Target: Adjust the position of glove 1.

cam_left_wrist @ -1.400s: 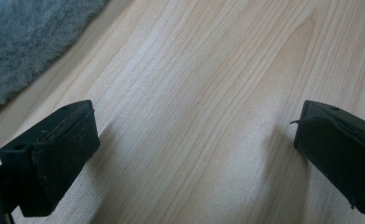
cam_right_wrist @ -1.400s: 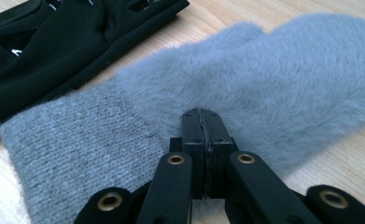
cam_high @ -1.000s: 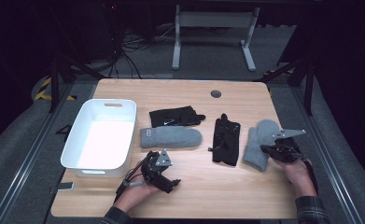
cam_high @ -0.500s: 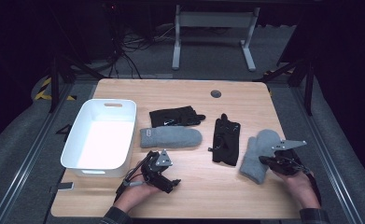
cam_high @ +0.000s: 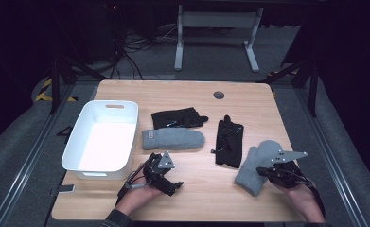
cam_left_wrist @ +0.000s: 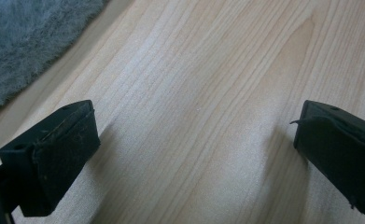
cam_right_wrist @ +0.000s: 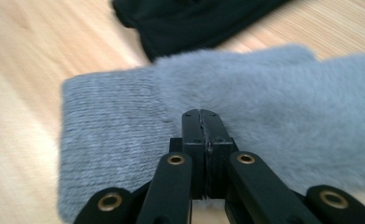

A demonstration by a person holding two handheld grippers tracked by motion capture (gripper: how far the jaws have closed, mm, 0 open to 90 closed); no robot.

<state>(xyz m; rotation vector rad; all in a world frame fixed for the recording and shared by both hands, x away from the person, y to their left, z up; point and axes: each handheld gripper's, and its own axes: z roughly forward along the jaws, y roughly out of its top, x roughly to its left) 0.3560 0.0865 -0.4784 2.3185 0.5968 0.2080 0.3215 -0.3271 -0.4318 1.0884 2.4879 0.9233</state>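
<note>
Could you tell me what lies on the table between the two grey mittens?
In the high view, a black glove lies between the grey mitten beside the white bin and the grey mitten at the right gripper.

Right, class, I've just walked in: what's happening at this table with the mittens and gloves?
A person works at a wooden table with a hand-held gripper in each hand. The right hand-held gripper, its jaws closed, is at the cuff end of a grey mitten near the front right; whether it pinches the fabric is unclear. The left hand-held gripper rests open on bare wood beside a white bin. A second grey mitten and two black gloves lie in between.
</note>
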